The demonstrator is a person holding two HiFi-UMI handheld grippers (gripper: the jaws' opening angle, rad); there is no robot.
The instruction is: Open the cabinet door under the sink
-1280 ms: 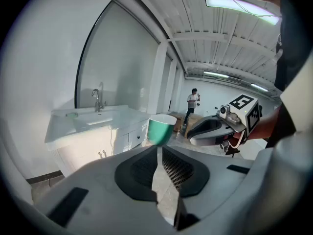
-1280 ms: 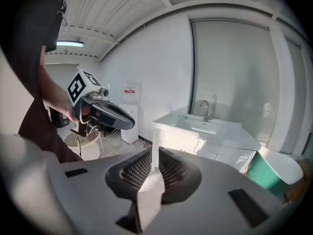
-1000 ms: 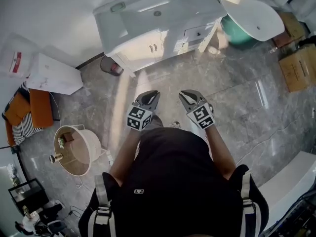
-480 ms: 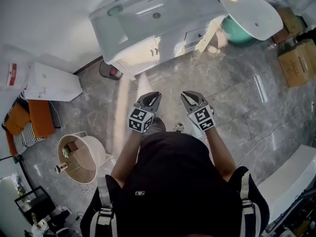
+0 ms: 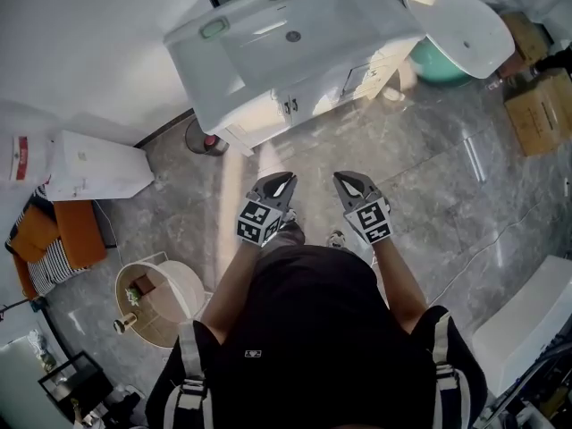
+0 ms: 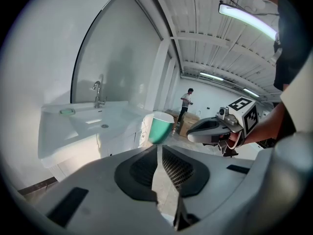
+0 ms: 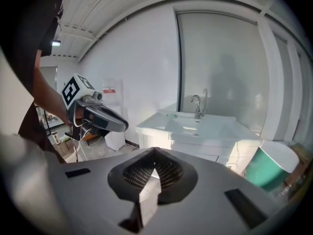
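The white sink vanity (image 5: 268, 43) stands against the wall at the top of the head view. Its two cabinet doors (image 5: 268, 113) below the basin are shut, with small dark handles (image 5: 290, 105) at the middle. Both grippers hang side by side over the grey floor, well short of the doors. My left gripper (image 5: 279, 184) is shut and empty, its tips meeting (image 6: 157, 147). My right gripper (image 5: 351, 184) is also shut on nothing (image 7: 155, 151). The vanity (image 7: 195, 126) lies ahead of the right jaws, slightly right.
A white basin leans over a green tub (image 5: 438, 56) right of the vanity. Cardboard boxes (image 5: 536, 105) sit at far right. A small bin (image 5: 201, 137) stands at the vanity's left foot, a white box (image 5: 89, 168) and a round basket (image 5: 156, 298) further left. A distant person (image 6: 186, 102) stands beyond.
The person has stepped toward the vanity, and both grippers have moved forward with them, staying side by side. The cabinet doors remain shut.
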